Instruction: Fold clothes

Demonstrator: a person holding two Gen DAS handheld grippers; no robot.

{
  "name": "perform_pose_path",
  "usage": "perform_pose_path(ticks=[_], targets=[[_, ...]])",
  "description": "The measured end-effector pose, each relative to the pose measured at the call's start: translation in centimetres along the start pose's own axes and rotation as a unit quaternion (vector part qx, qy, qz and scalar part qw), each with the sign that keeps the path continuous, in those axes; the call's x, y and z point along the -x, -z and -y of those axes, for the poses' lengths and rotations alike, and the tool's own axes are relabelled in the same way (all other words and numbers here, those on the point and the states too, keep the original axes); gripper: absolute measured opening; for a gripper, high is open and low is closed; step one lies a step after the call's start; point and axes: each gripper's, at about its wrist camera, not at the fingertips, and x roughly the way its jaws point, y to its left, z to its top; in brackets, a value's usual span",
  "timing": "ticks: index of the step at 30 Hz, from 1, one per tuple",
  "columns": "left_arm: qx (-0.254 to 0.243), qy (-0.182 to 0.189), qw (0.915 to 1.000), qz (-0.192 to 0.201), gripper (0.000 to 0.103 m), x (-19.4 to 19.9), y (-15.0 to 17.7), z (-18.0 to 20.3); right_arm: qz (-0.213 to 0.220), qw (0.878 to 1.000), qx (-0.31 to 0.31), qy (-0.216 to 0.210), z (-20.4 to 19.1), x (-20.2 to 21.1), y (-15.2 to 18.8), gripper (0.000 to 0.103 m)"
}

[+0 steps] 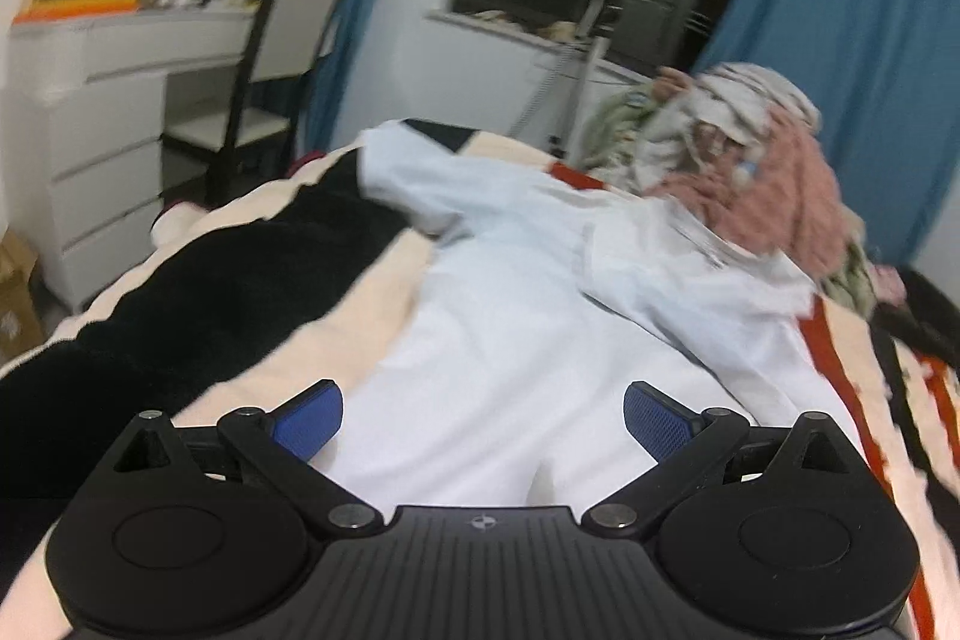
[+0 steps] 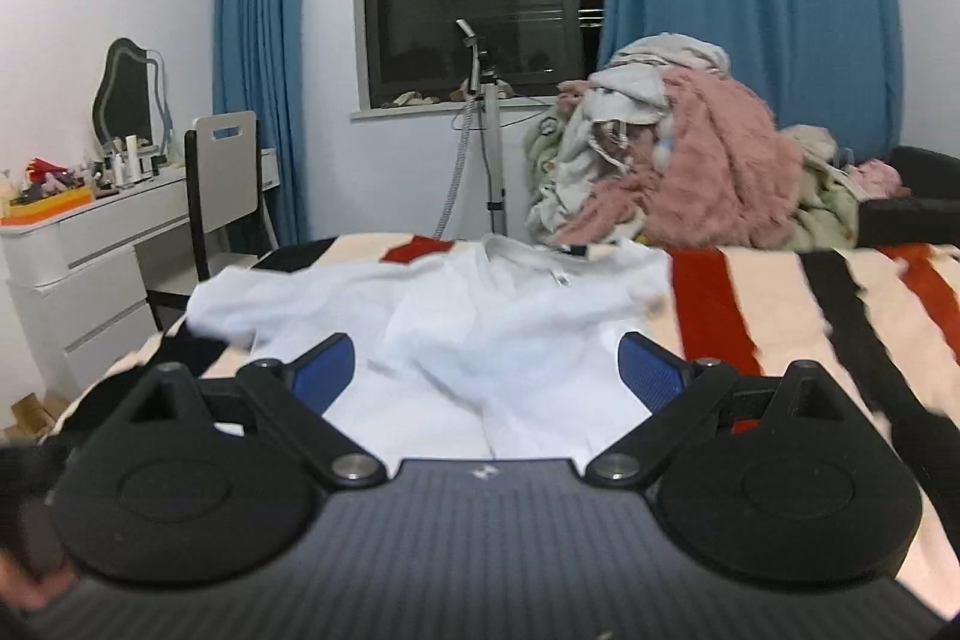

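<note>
A white shirt (image 1: 510,292) lies spread on the striped blanket (image 1: 252,292), collar toward the far end and one sleeve reaching out to the left. My left gripper (image 1: 483,421) hovers over its near hem, jaws wide apart and nothing between the blue pads (image 1: 309,424). The right wrist view shows the same white shirt (image 2: 480,304) from its lower end on the striped blanket (image 2: 780,304). My right gripper (image 2: 487,370) is open above the hem, with only shirt fabric seen below the gap.
A heap of unfolded clothes (image 2: 678,160), pink and beige on top, sits at the bed's far right. A garment steamer pole (image 2: 492,148) stands under the window. A white desk (image 2: 102,244) and chair (image 2: 222,178) stand left of the bed.
</note>
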Motion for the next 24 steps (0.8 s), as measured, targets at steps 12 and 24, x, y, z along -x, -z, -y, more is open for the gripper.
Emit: perform_pose_path(ticks=[12,24], targets=[[-0.021,0.034,0.9992,-0.004,0.101,4.7,0.8,1.7,0.010,0.999,-0.030,0.024,0.8,9.7,4.3,0.096],[-0.167,0.102,0.9803,-0.028,0.093,6.9,4.1,9.0,0.069,0.985,-0.140,0.080,9.8,13.8,0.7,0.096]])
